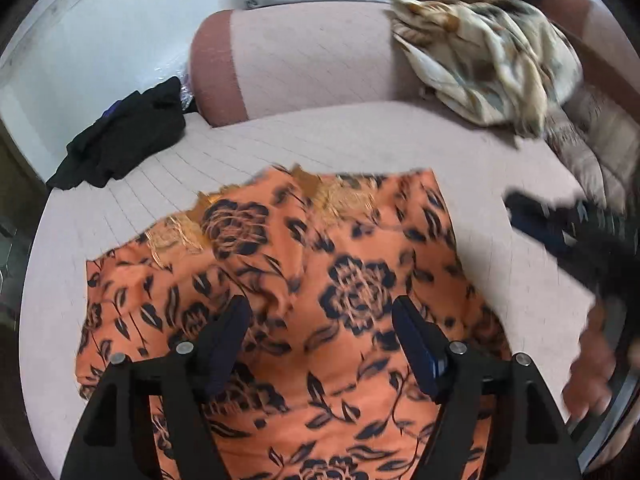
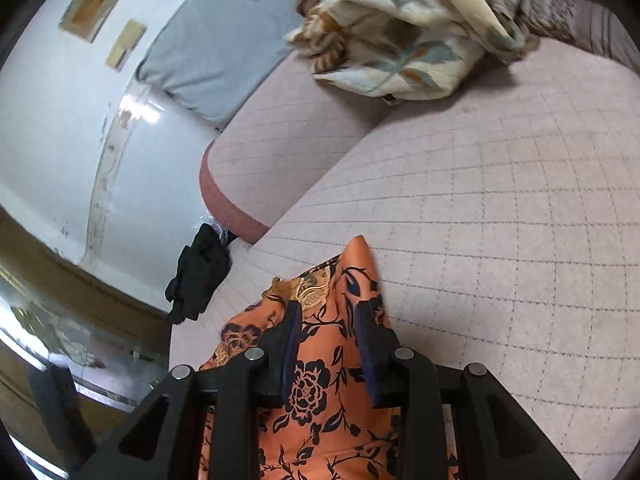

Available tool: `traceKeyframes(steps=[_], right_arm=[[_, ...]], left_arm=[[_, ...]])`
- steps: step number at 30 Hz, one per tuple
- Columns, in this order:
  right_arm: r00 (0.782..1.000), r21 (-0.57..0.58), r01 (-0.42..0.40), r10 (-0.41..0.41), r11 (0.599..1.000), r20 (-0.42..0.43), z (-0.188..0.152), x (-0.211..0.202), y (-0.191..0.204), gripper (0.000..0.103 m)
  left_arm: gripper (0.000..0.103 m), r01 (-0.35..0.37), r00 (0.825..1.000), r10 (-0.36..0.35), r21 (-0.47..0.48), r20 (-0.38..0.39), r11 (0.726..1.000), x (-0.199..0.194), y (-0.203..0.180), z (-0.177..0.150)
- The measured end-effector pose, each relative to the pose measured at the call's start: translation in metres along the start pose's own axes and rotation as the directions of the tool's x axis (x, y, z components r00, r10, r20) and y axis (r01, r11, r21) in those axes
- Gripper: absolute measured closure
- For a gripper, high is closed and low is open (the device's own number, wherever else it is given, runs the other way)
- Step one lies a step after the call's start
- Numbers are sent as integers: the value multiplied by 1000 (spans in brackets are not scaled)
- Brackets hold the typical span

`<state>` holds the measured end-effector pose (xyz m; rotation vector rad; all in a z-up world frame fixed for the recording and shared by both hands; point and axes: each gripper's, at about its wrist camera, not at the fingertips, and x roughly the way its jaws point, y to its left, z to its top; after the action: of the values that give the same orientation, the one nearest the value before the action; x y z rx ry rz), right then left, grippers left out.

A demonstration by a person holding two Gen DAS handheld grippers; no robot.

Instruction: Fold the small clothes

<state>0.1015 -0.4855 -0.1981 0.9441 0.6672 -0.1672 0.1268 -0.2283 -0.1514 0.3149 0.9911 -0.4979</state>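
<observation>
An orange garment (image 1: pixel 304 280) with dark blue flowers and gold lace trim lies on the pink quilted couch seat (image 1: pixel 360 140). My left gripper (image 1: pixel 322 308) is open above its middle, fingers apart, holding nothing. My right gripper (image 2: pixel 334 308) is open over the garment's right corner (image 2: pixel 320 360), fingers on either side of the cloth, not closed. The right gripper also shows blurred in the left wrist view (image 1: pixel 560 224), right of the garment.
A black garment (image 1: pixel 120 136) lies at the seat's left end, also in the right wrist view (image 2: pixel 200 272). A cream patterned blanket (image 1: pixel 480 60) is heaped against the backrest, with a grey cushion (image 2: pixel 216 40) behind. Floor lies left of the couch edge.
</observation>
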Motion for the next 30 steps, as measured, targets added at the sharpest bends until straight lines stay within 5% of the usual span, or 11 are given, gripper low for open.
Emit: traceKeyframes(steps=[3, 6, 10, 11, 14, 15, 18, 20, 26, 30], right_arm=[[1000, -26, 2, -3, 1000, -21, -1, 3, 2, 73], [999, -131, 14, -20, 991, -38, -11, 9, 21, 72], [996, -278, 26, -48, 960, -71, -32, 24, 49, 72], [996, -314, 27, -54, 949, -76, -38, 26, 55, 67], [995, -396, -6, -34, 918, -94, -60, 31, 76, 30], [995, -412, -36, -8, 910, -104, -68, 32, 84, 30], [996, -458, -18, -21, 889, -81, -81, 39, 105, 30], [994, -493, -20, -34, 870, -102, -90, 52, 124, 30], [975, -628, 73, -189, 774, -120, -106, 135, 195, 30], [927, -685, 199, -362, 700, -100, -116, 203, 215, 33]], left_arm=[[29, 6, 998, 1, -102, 68, 995, -16, 31, -22], [20, -44, 985, 88, -273, 151, 961, -26, 90, -39], [17, -112, 946, 262, -565, 191, 817, -38, 183, -73], [17, -114, 948, 271, -619, 166, 777, -33, 204, -79], [17, -119, 954, 277, -699, 117, 705, -11, 240, -98], [17, -156, 953, 293, -703, 77, 694, 0, 246, -101], [17, -262, 957, 272, -695, -99, 670, 41, 255, -109], [17, -240, 964, 250, -722, -96, 649, 49, 261, -115], [17, -226, 968, 234, -710, -89, 667, 51, 263, -112], [17, -218, 971, 221, -711, -90, 669, 50, 266, -111]])
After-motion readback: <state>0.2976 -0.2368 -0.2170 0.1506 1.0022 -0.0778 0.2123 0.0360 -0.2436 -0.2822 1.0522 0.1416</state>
